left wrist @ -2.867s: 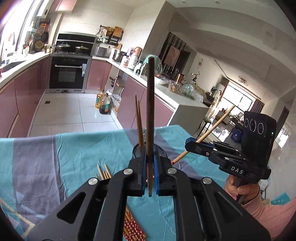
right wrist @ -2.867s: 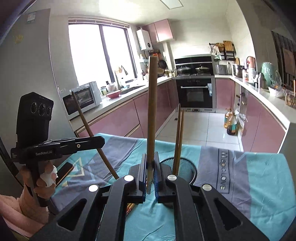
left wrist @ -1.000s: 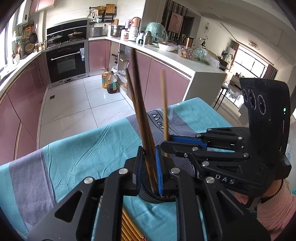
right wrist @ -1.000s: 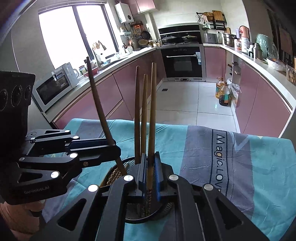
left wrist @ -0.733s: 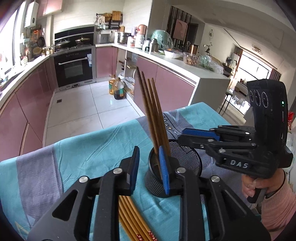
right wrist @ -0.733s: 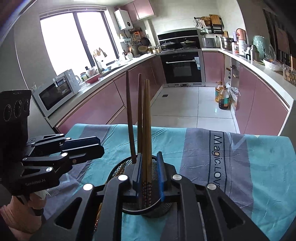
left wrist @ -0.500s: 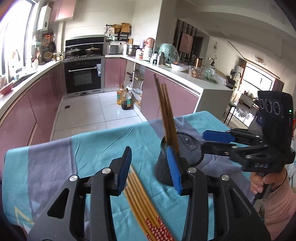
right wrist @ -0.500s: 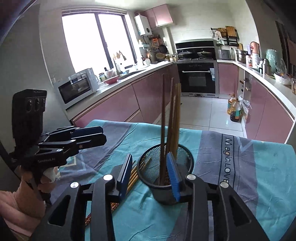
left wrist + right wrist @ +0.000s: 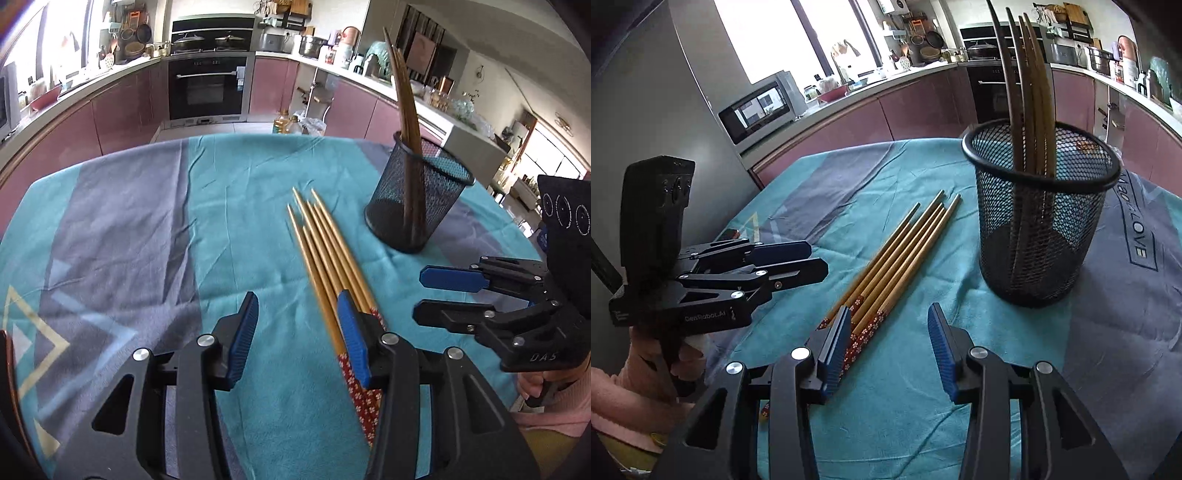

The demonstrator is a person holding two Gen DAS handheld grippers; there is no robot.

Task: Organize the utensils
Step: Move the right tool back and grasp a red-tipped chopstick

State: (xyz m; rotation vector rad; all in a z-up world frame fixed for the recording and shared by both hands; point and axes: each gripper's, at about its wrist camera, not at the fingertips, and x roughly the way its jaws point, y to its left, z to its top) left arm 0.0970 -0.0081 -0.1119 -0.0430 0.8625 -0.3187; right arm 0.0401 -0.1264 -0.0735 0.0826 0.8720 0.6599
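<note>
A black mesh cup (image 9: 417,195) (image 9: 1038,229) stands on the teal cloth with several brown chopsticks (image 9: 404,92) (image 9: 1030,74) upright in it. Several golden chopsticks with red patterned ends (image 9: 325,243) (image 9: 905,251) lie side by side on the cloth beside the cup. My left gripper (image 9: 298,310) (image 9: 812,258) hovers over their near ends, its jaws opening and nothing between them. My right gripper (image 9: 889,317) (image 9: 423,295) hangs low over the red ends from the other side, jaws also opening, empty.
The table carries a teal and grey cloth (image 9: 147,221) that drops off at the far edge toward the kitchen floor. A dark flat object (image 9: 731,233) lies at the cloth's left corner. A hand in a pink sleeve (image 9: 546,387) holds the right gripper.
Both grippers let their chopsticks go into the mesh cup and opened. They then drew back from the cup and sank toward the golden chopsticks lying on the cloth.
</note>
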